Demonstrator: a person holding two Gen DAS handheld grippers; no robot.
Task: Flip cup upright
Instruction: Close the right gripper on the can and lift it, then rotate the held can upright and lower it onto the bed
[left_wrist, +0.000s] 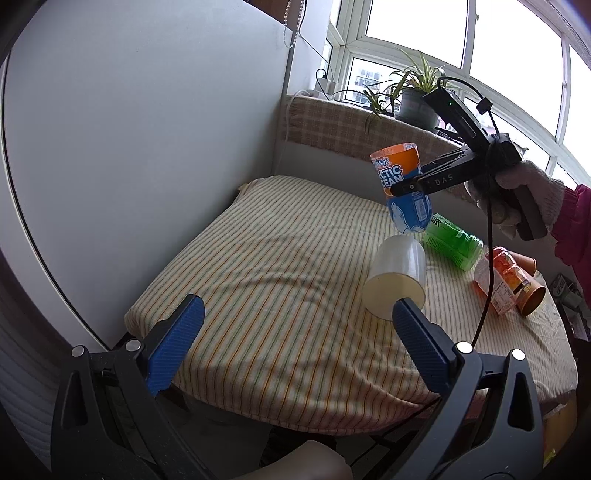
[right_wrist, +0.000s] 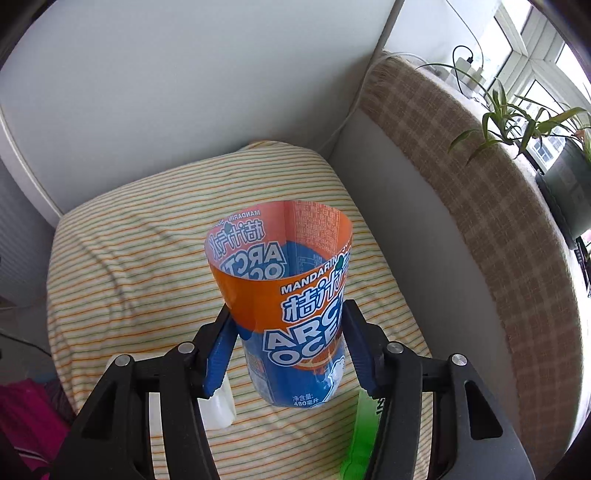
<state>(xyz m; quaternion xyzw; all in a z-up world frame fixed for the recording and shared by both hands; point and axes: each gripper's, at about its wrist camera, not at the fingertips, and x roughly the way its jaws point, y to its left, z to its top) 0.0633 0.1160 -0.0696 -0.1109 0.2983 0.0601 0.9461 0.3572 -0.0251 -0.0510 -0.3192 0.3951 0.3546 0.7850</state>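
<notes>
Cup (right_wrist: 291, 314) open end up, clamped in right tool (right_wrist: 288, 343) — raised above bedding, left tool (left_wrist: 295, 317) spread wide — low, level.

Bright daylight comes in through the big window (left_wrist: 480, 44) at the top right of the left wrist view. The glass looks almost pure white, so nothing outside shows clearly. The white wall (left_wrist: 147, 129) is softly lit and a bit gray. Soft shadows lie across the striped cloth (left_wrist: 258, 277), darkest near its front edge. In the right wrist view the light shines through the thin top of the orange and blue cup (right_wrist: 291, 306), making its rim glow. Both pictures bend like a fish bowl, so straight lines curve near the edges. The corners are black. Most things look sharp, with little blur.
</notes>
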